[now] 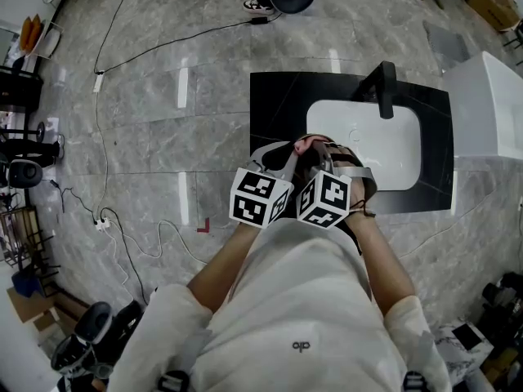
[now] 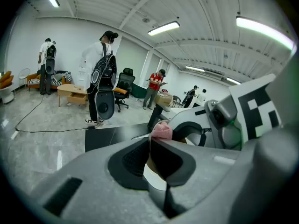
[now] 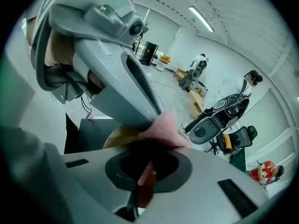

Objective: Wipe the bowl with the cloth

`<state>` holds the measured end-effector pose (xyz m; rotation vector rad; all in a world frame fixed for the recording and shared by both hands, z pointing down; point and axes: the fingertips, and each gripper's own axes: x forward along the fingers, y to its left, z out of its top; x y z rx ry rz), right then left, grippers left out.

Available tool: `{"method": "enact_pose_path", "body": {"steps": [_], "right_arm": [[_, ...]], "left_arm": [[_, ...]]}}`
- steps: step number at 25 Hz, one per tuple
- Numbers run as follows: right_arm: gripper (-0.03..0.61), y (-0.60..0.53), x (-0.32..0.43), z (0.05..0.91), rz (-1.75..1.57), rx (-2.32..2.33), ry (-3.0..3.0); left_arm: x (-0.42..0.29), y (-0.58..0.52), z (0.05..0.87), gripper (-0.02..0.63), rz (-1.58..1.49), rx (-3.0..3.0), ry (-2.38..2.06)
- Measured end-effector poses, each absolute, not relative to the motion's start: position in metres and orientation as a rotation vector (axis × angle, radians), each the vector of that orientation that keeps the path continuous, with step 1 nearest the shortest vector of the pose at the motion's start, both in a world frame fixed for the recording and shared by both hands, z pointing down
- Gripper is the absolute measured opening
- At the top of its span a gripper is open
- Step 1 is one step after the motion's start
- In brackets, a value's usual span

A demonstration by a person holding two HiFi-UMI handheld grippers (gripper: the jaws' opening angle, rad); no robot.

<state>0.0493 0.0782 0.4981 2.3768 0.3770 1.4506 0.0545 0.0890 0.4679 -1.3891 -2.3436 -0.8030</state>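
Counter: black top [image 1: 270, 104], white sink [image 1: 400, 153], both grippers right above it
Left gripper [image 2: 150, 146]: jaws pinched tight on the bowl [image 3: 117, 135] rim
Right gripper [image 3: 148, 164]: clamped on pink cloth [image 3: 163, 127], which touches the bowl beside the left jaws
Beyond: black faucet [image 1: 384, 88]

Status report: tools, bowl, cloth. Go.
Left tool shut on bowl rim. Right tool shut on pink cloth, at the bowl. Both at the sink; nothing blocking seen.

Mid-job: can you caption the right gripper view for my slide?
Right claw clamped on a pink textured cloth at the rim of a tan bowl that the left claw grips.
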Motion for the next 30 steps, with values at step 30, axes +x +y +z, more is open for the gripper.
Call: {"method": "enact_pose_path", "body": {"steps": [30], "right_arm": [[0.016,0.093,0.036,0.496,1.499,2.052,0.419]], "left_arm": [[0.061,0.087,0.465,0.026,-0.840,-1.387,-2.360]]}}
